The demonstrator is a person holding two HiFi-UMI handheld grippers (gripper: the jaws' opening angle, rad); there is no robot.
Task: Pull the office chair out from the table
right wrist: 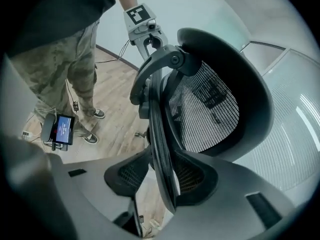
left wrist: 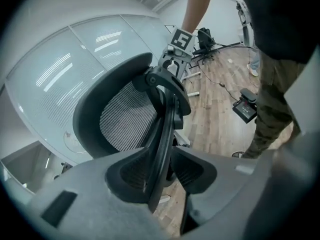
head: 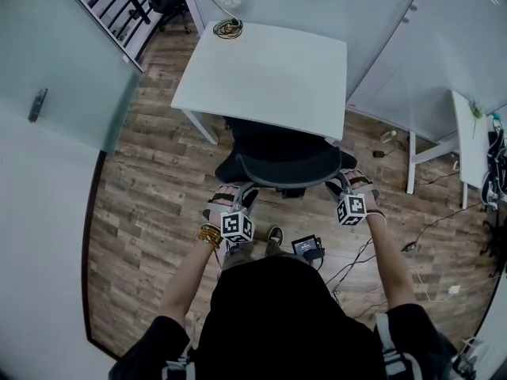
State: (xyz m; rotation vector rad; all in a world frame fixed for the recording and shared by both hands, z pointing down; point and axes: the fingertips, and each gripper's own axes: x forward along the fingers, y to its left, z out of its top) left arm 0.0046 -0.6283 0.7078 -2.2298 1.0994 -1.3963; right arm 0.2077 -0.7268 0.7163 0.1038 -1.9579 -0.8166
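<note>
Reaching down with both arms, the person has a pair of tongs at either end of the office chair's backrest. The chair sits tucked in at the near edge of the white desk, seat partly under the top, dark curved back facing the person. It's not out from the desk yet.

Left tongs first: they're at the left end of the backrest, and in the left gripper view the jaws stand apart, with the black frame rail of the chair back running right up between them. A gap shows on the right-hand side of the rail, so there's no squeeze on it that I can see. The mesh panel shows just beyond.

Right tongs, same story on the other end. In the right gripper view the jaws are wide, straddling the frame rail, with daylight between pad and rail on the left side. No clamp on it.

Each gripper's camera catches its partner across the chair back, marker cube up top.

Around them: wood-plank floor, a coil of cable on the far corner of the desk, and a small device with a lit screen on the floor beside the person's feet. Loose wires trail off to the right.
</note>
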